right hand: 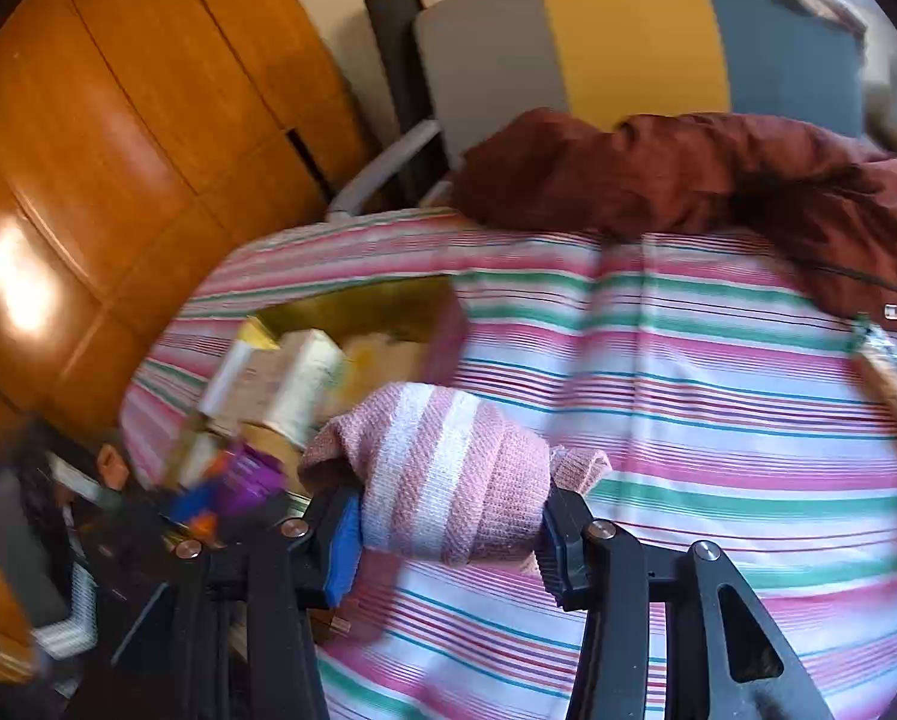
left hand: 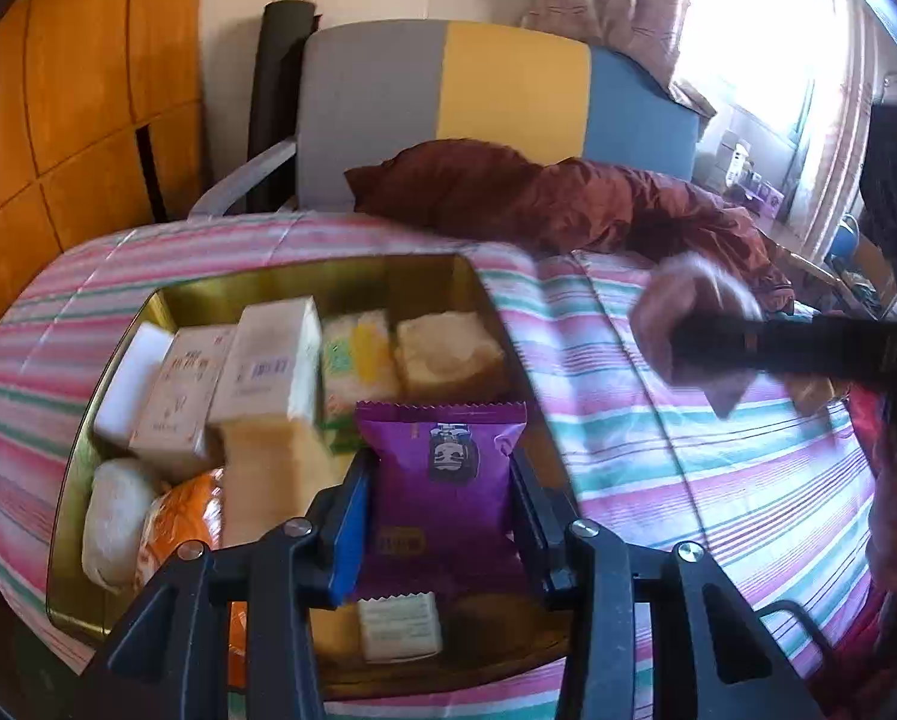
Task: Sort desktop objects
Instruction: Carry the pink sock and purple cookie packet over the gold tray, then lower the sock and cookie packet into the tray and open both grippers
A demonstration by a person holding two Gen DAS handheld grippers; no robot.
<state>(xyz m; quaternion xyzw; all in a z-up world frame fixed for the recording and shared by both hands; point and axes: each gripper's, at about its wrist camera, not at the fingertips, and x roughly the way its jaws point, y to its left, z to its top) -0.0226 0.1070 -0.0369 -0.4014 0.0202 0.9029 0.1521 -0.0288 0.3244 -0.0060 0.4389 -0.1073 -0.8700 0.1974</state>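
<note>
Left hand-held gripper (left hand: 442,516): jaws clamped on a purple snack packet (left hand: 445,480), one pad on each side edge, packet held above the near end of the gold tin (left hand: 328,282). Right hand-held gripper (right hand: 448,522): jaws clamped on a rolled pink-and-white striped cloth (right hand: 448,468), lifted clear of the bedspread, just right of the tin.

Tin contents, left wrist view: white block (left hand: 133,378) at the far left, two beige cartons (left hand: 268,360) leaning upright beside it, a green-yellow packet (left hand: 358,360) and a pale packet (left hand: 448,354) along the far wall, a white rounded pack (left hand: 115,516) and an orange packet (left hand: 184,516) in the near left corner, a small white-labelled pack (left hand: 397,624) under the held purple one. The tall carton stands close on the left of the purple packet. In the left wrist view the right hand-held gripper and its cloth show as a blur over the bedspread to the right of the tin.

A clear-wrapped snack (right hand: 892,384) lies at the right edge of the bed, motion-blurred.

Support is a bed with a pink, green and white striped bedspread (right hand: 688,360). A rust-brown jacket (right hand: 718,174) is heaped at its far edge. Behind it is a grey, yellow and blue chair (right hand: 628,30). Wooden cabinet panels (right hand: 118,120) are on the left, with a bright curtained window (left hand: 748,30) on the right.
</note>
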